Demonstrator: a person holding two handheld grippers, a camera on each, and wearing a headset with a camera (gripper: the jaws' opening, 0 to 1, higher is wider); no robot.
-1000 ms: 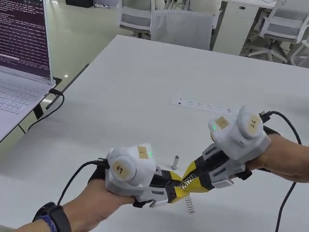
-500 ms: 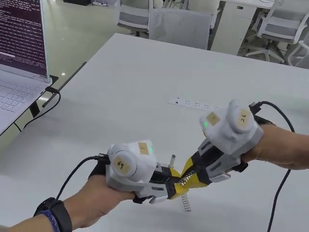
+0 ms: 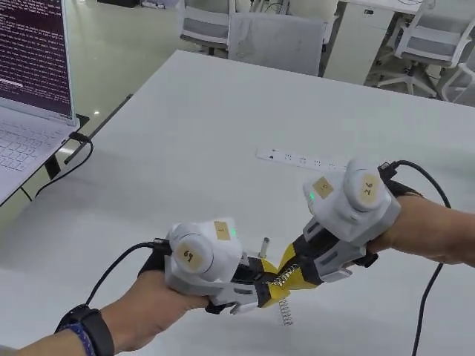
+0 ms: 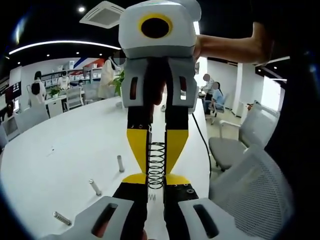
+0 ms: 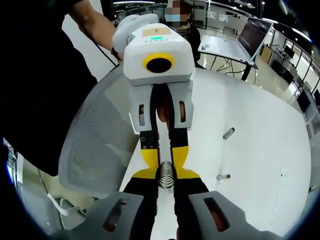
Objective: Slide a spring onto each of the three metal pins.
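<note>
The spring (image 3: 284, 277) sits in the air just above the table (image 3: 223, 126), bridging the tips of both grippers. The right gripper (image 4: 156, 171) pinches it along its length. The left gripper (image 5: 165, 165) has its jaws drawn close at the spring's other end, but whether they grip anything cannot be told. A near pin (image 4: 94, 187) and a far pin (image 4: 120, 163) stand bare on the table, and a loose spring (image 3: 285, 311) lies below. This looks like an early threading step, and the next move calls for lining the coil's bore up with a pin.

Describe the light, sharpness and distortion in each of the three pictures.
Head view: even light, soft shadows, all sharp. Left gripper view: strong fisheye bending, a glaring ceiling lamp, the spring sharp. Right gripper view: same bending, the table very bright.
</note>
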